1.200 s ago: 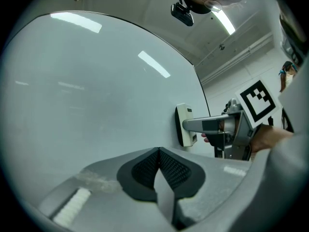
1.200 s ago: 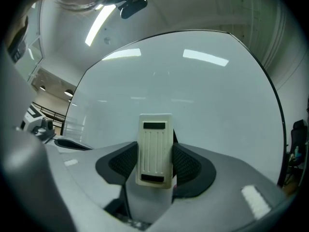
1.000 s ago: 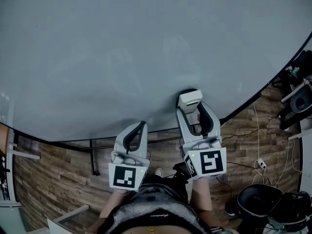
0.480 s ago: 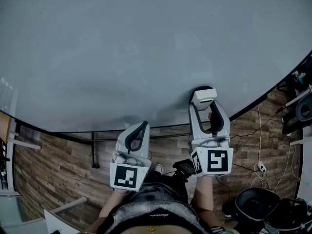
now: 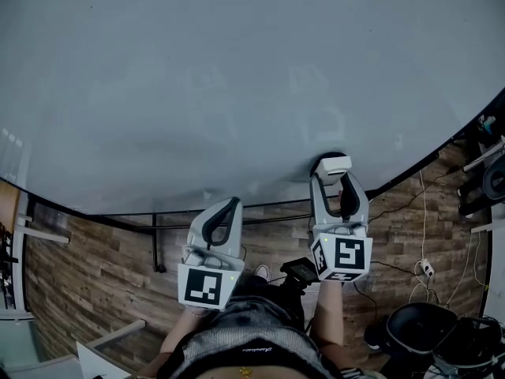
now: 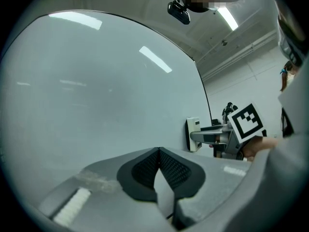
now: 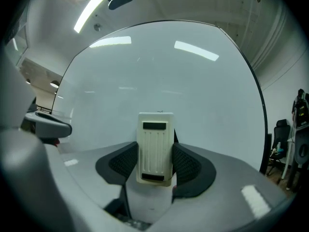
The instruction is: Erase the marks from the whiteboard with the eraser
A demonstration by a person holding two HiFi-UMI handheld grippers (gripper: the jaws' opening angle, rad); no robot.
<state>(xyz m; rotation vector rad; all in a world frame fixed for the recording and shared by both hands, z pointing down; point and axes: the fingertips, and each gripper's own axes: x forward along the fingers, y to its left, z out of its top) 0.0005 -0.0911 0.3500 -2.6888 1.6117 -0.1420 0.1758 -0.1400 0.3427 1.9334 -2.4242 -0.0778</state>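
Observation:
The whiteboard point(image 5: 237, 69) fills most of the head view; I see only faint smears on it. A white block eraser point(image 5: 332, 165) is pressed against the board near its lower right edge, with my right gripper point(image 5: 334, 181) shut on it. In the right gripper view the eraser point(image 7: 155, 148) stands upright between the dark pads, flat against the whiteboard point(image 7: 164, 81). My left gripper point(image 5: 227, 205) hangs at the board's bottom edge, shut and empty. Its pads point(image 6: 145, 170) meet in the left gripper view, where the eraser point(image 6: 193, 134) shows at the right.
Below the board is a wooden floor point(image 5: 87, 283) with the board's black stand bar point(image 5: 154, 243). Cables point(image 5: 410, 235) and black chair bases point(image 5: 422, 330) lie at the lower right. The person's legs and a shoe point(image 5: 260, 273) are under the grippers.
My right gripper has slid the eraser rightward and a little down along the lower part of the board. The left gripper has stayed where it was.

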